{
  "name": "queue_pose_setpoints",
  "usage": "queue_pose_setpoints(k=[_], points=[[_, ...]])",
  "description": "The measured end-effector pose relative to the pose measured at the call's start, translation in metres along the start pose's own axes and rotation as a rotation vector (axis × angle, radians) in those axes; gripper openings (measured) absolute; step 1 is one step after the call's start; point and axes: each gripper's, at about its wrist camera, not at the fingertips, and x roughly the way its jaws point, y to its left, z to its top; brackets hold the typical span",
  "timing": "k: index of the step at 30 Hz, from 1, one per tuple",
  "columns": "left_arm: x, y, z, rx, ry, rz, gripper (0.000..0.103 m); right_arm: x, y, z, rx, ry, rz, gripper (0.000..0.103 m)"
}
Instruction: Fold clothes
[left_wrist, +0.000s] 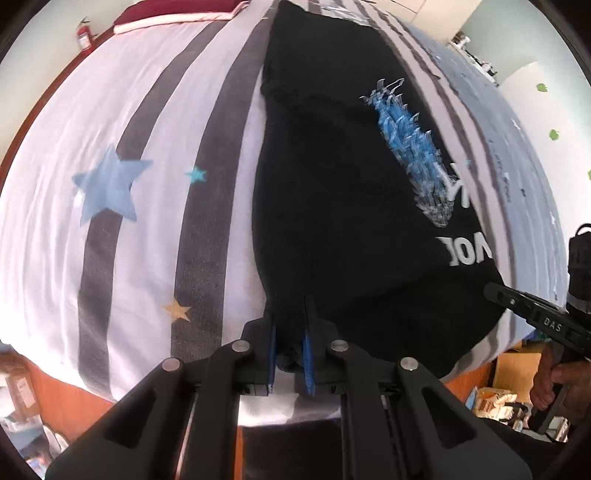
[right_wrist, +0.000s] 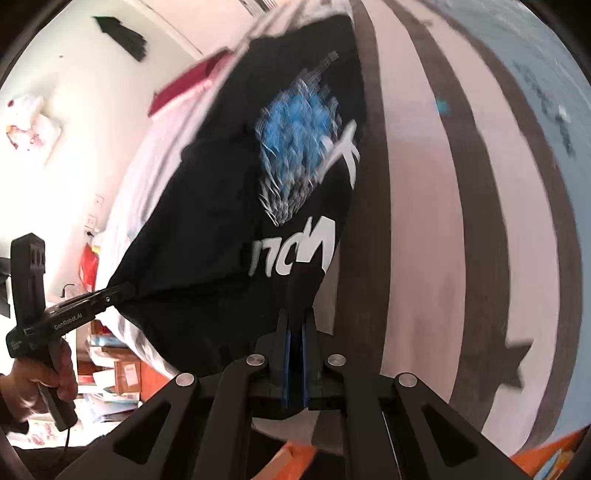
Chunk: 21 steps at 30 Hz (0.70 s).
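Note:
A black T-shirt (left_wrist: 332, 192) with a blue and white print lies lengthwise on the striped bedsheet (left_wrist: 147, 221). My left gripper (left_wrist: 291, 310) is shut on the shirt's near edge at its left corner. My right gripper (right_wrist: 295, 317) is shut on the same near edge at the right corner of the shirt (right_wrist: 229, 229). The near edge is lifted off the bed between the two grippers. Each gripper shows in the other's view: the right one (left_wrist: 491, 290) at the far right, the left one (right_wrist: 125, 288) at the far left.
The bed has white and grey stripes with star prints (left_wrist: 107, 188) and a light blue band (right_wrist: 546, 110). A dark red pillow (left_wrist: 177, 11) lies at the bed's far end. Boxes and papers (right_wrist: 114, 369) clutter the floor by the bed's near edge.

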Motion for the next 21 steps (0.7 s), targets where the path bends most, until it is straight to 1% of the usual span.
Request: queue_pose_setpoints(k=[3,5,8,11,13,14,17,19,21], points=[[0.010,0.001,0.004,-0.015,0.003,0.019,0.009,0.011,-0.007,0.000,0.004,0.009,-0.009,0.004],[0.007,-0.001,0.006,-0.018,-0.003,0.020,0.009,0.011,-0.009,0.003,0.007,0.008,0.005,0.004],[-0.010,-0.004,0.015,-0.029,-0.019,0.005,0.009,0.001,-0.004,0.006,-0.010,-0.005,0.018,0.004],[-0.031,-0.017,0.039,-0.039,-0.036,-0.018,0.009,-0.018,0.004,0.018,-0.019,-0.027,0.031,0.004],[-0.056,-0.008,0.046,-0.035,-0.069,-0.039,0.009,-0.033,0.011,0.029,-0.024,-0.043,0.036,0.004],[-0.058,-0.014,0.067,-0.030,-0.088,-0.047,0.009,-0.041,0.014,0.037,-0.025,-0.056,0.038,0.004],[-0.079,-0.018,0.118,-0.001,-0.163,-0.078,0.009,-0.060,0.025,0.073,-0.026,-0.109,0.039,0.004],[-0.081,-0.021,0.147,0.017,-0.209,-0.105,0.009,-0.071,0.031,0.105,-0.029,-0.154,0.034,0.004],[-0.071,-0.022,0.194,0.044,-0.261,-0.130,0.009,-0.076,0.032,0.146,-0.024,-0.207,0.025,0.004]])
